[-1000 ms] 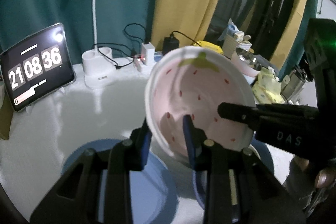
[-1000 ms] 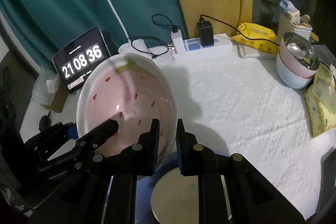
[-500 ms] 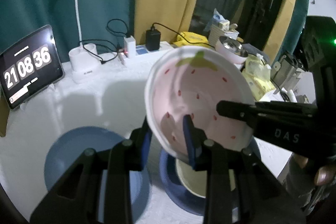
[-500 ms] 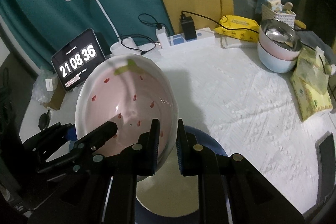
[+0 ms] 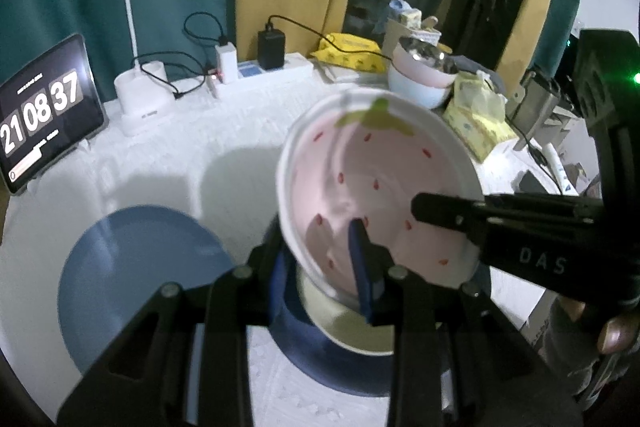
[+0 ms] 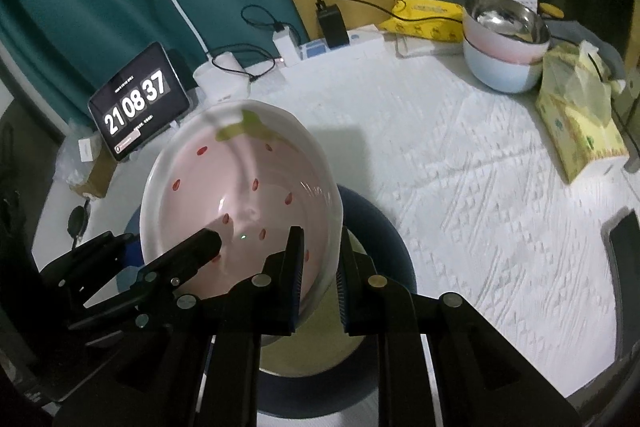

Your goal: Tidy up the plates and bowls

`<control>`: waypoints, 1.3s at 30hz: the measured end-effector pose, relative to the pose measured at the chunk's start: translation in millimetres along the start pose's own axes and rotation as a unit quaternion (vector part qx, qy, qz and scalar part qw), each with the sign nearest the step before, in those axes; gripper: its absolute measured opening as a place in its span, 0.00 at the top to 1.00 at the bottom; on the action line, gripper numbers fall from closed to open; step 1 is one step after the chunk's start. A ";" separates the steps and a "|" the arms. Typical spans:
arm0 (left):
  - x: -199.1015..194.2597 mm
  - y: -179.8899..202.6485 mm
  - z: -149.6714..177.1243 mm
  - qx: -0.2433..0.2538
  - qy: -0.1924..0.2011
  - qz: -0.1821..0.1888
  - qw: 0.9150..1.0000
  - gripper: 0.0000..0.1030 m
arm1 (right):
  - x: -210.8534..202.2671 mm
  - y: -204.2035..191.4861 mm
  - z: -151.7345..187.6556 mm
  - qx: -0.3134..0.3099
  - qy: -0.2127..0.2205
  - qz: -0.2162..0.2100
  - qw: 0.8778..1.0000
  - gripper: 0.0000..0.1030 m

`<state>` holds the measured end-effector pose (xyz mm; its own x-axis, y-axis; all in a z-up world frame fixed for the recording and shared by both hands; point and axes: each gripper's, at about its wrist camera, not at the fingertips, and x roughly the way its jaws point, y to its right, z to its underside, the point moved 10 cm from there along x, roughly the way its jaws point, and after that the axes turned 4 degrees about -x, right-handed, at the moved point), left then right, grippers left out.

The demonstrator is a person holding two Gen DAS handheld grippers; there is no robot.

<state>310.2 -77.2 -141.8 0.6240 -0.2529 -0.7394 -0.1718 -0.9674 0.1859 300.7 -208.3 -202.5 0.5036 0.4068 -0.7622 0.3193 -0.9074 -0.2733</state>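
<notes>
A pink strawberry-patterned ceramic bowl, tilted, is hanging over a cream bowl on a dark blue plate; left gripper and right gripper fingers are pinching opposite rims. Next move likely: levelling, lowering it inside, then releasing.

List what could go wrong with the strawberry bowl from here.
1. The strawberry bowl hangs tilted, pinched only at its rim by the left claw and right claw; it might slip.
2. It sits above the cream bowl on the dark blue plate; a hard landing may chip them.
</notes>
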 end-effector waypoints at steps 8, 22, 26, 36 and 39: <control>7.1 7.7 17.4 0.006 -0.013 -0.002 1.000 0.71 | 0.6 9.3 15.4 0.010 -0.002 0.001 1.000 0.84; 12.7 10.0 35.4 0.014 -0.023 -0.014 1.000 0.71 | 4.8 11.1 31.0 0.010 -0.003 0.008 1.000 0.84; 11.9 10.5 35.7 0.021 -0.017 -0.021 0.999 0.71 | 4.8 9.0 32.0 -0.001 0.001 0.019 1.000 0.84; 15.4 3.1 41.0 0.033 -0.016 -0.052 0.998 0.70 | 8.5 6.1 35.2 -0.030 0.003 0.051 0.998 0.84; 14.8 3.9 41.9 0.035 -0.013 -0.050 0.998 0.70 | 9.1 5.8 35.0 -0.037 0.002 0.059 0.998 0.84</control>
<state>286.8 -84.3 -179.1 0.6202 -0.1529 -0.7694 -0.1623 -0.9846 0.0649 279.1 -213.6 -231.6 0.5446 0.2980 -0.7840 0.3156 -0.9389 -0.1377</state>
